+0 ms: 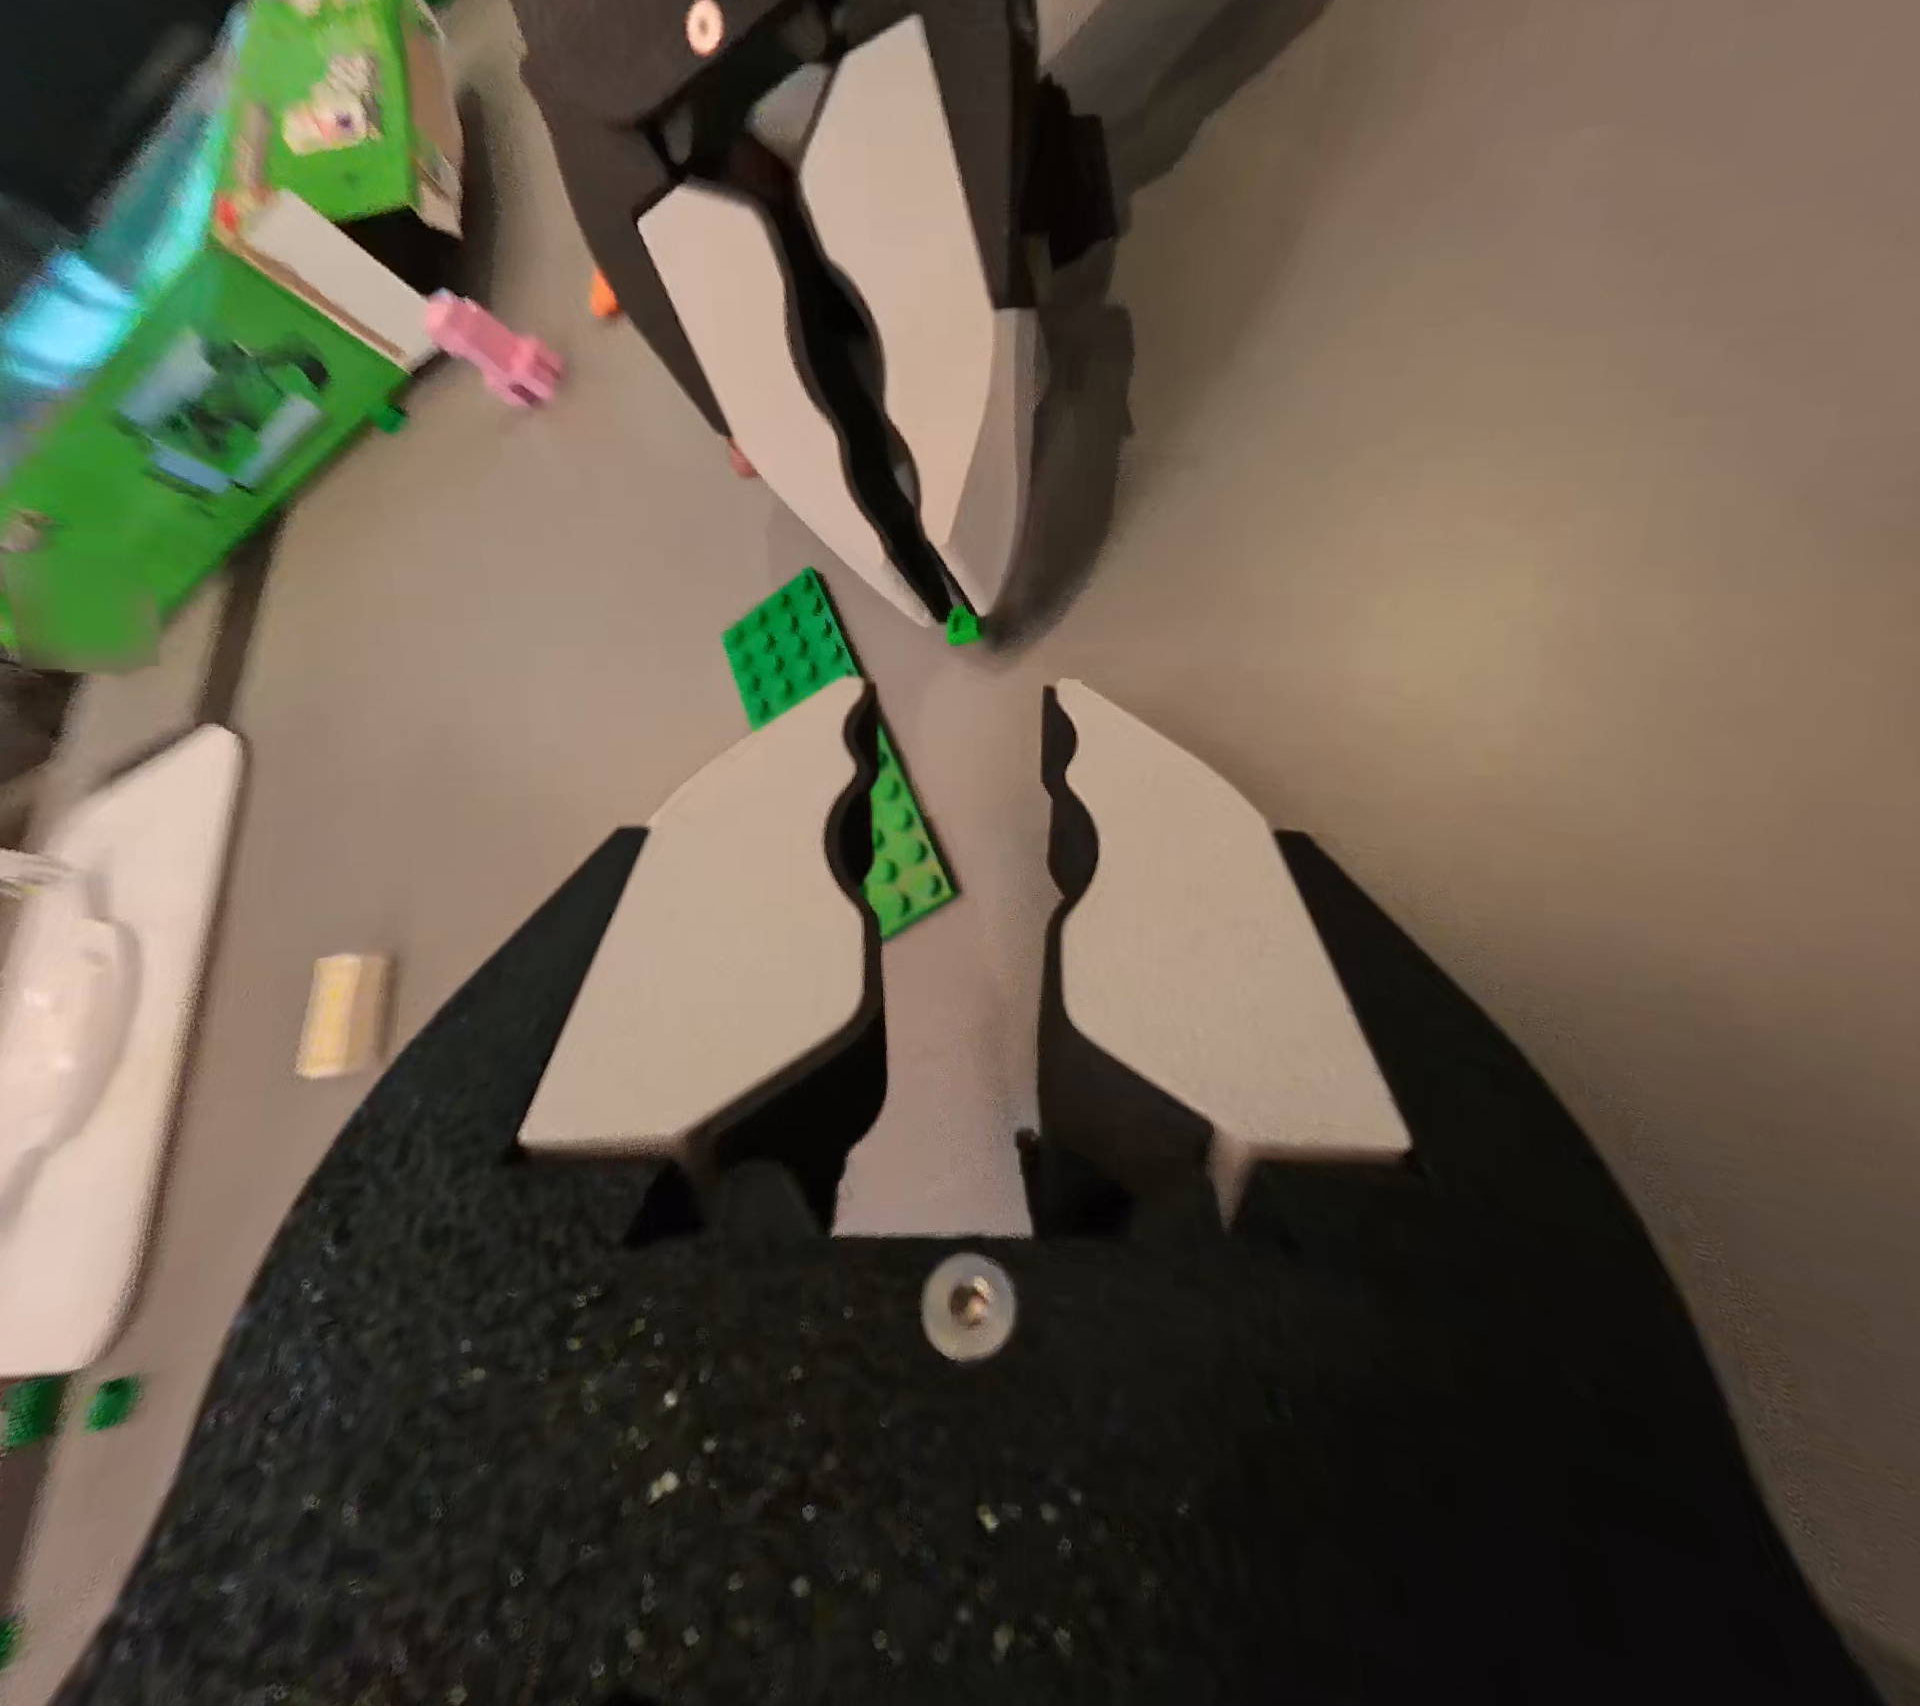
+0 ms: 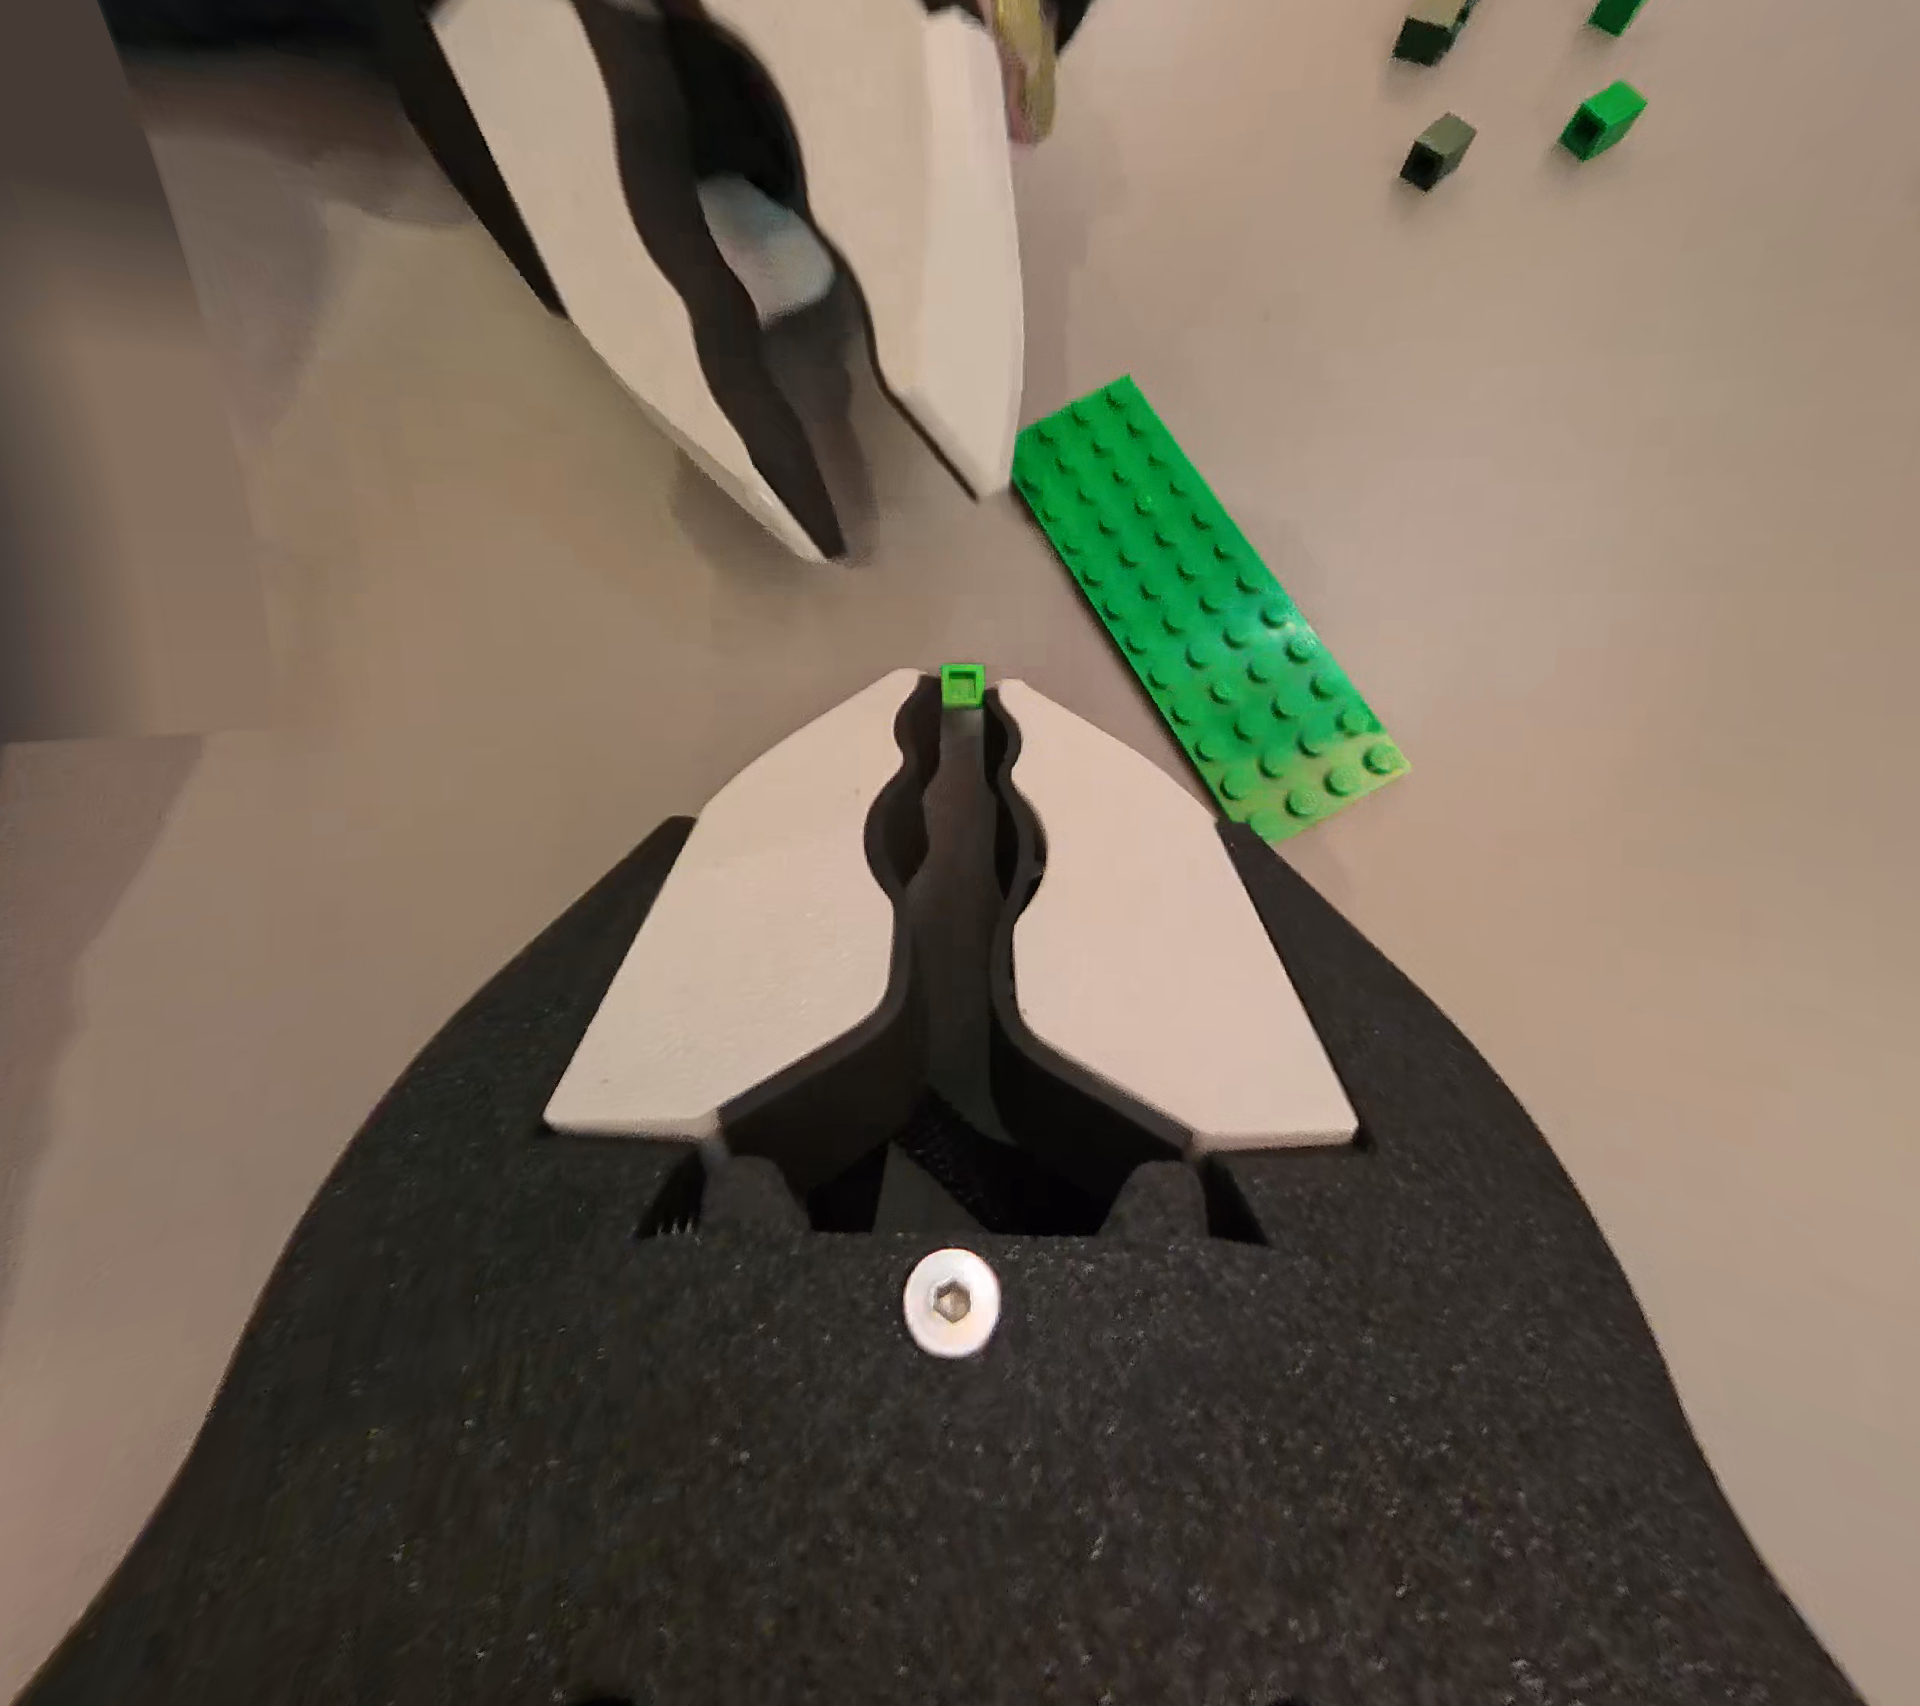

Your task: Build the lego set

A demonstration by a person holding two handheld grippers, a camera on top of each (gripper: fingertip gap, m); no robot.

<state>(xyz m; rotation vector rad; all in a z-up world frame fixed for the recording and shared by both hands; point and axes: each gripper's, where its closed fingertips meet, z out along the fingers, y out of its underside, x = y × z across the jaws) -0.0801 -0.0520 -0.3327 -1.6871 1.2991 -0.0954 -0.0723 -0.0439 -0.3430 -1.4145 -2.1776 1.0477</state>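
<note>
The right tool [image 2: 961, 688] is clamping a tiny green brick [image 2: 961, 684] at its very fingertips, at the centre of the right wrist view above the grey tabletop [image 2: 1558, 513]. The left tool [image 1: 956, 700] is hovering with its fingers apart and bare, its left fingertip overlapping the long green studded plate [image 1: 790, 648] lying flat at mid-frame. More green bricks [image 2: 1600, 118] are lying scattered at the upper right.
</note>
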